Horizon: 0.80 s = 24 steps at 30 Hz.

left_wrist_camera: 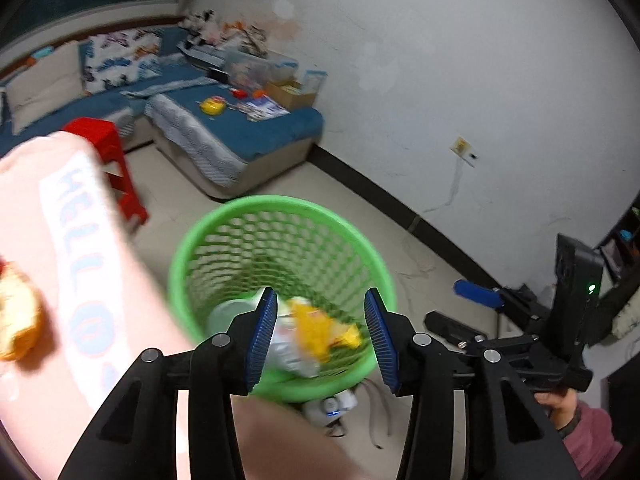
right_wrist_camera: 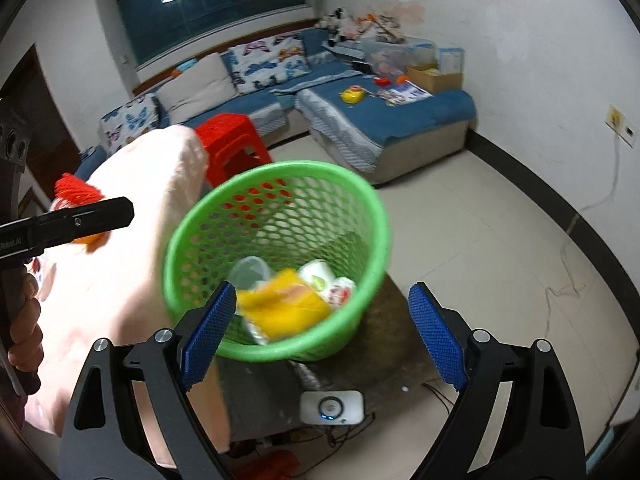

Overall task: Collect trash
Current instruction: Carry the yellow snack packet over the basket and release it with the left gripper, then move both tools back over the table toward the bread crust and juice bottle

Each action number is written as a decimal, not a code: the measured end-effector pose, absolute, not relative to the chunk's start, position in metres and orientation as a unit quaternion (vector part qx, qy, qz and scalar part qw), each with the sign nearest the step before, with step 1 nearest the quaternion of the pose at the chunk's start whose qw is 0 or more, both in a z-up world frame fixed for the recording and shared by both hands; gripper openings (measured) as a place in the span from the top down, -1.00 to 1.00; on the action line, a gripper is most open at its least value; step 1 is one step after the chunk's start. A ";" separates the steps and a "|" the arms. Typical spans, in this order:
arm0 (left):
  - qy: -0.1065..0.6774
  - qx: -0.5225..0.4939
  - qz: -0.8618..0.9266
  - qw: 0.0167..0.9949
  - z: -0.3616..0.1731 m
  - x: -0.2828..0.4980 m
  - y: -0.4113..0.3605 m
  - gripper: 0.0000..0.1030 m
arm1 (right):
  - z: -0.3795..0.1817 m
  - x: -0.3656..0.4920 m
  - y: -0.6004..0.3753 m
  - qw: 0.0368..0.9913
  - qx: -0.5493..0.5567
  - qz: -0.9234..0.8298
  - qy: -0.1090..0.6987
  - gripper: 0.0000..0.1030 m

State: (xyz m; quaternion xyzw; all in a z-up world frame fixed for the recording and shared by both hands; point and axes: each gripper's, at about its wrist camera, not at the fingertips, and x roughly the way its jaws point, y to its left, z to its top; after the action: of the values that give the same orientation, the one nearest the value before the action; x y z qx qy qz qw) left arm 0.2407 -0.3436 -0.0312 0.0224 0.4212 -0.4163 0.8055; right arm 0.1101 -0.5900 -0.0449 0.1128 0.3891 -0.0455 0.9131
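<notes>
A green mesh basket [left_wrist_camera: 280, 216] [right_wrist_camera: 276, 184] stands ahead of both grippers. In it lie a yellow wrapper [left_wrist_camera: 316, 330] [right_wrist_camera: 286, 308], a clear plastic cup [right_wrist_camera: 250, 272] and white printed cups [right_wrist_camera: 320, 276]. My left gripper [left_wrist_camera: 320, 338] is open and empty, above the basket's near rim. My right gripper [right_wrist_camera: 320, 332] is open and empty, just before the basket's near side. In the left wrist view the right gripper [left_wrist_camera: 480, 296] shows at the right; in the right wrist view the left gripper [right_wrist_camera: 80, 220] shows at the left.
A pink cloth with "HELLO" lettering [left_wrist_camera: 80, 264] [right_wrist_camera: 120, 260] lies left of the basket. A red stool [right_wrist_camera: 232, 144] stands behind it, with a blue sofa [right_wrist_camera: 400, 116] beyond. A white device [right_wrist_camera: 332, 406] and cables lie on the floor below the basket.
</notes>
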 end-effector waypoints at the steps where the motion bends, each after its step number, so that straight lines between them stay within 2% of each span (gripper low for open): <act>1: 0.417 0.021 -0.409 0.811 -0.029 0.241 -0.333 0.13 | -0.043 0.113 -0.585 0.914 0.111 -0.039 0.388 -0.70; 11: 0.394 0.003 -0.312 0.864 -0.012 0.238 -0.225 0.06 | -0.028 0.154 -0.507 0.918 0.079 0.049 0.386 -0.70; 13: 0.388 0.004 -0.283 0.877 -0.010 0.236 -0.200 -0.02 | -0.025 0.162 -0.489 0.917 0.072 0.067 0.386 -0.70; 24: 0.382 -0.032 -0.165 0.909 -0.004 0.222 -0.066 -0.05 | -0.009 0.200 -0.399 0.913 0.032 0.146 0.378 -0.70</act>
State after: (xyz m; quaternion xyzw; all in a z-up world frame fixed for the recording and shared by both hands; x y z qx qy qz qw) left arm 0.2218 -0.0658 -0.0042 -0.0320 0.3816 -0.1649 0.9089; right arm 0.2003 -0.3991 -0.0086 0.0315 0.3784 0.1465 0.9135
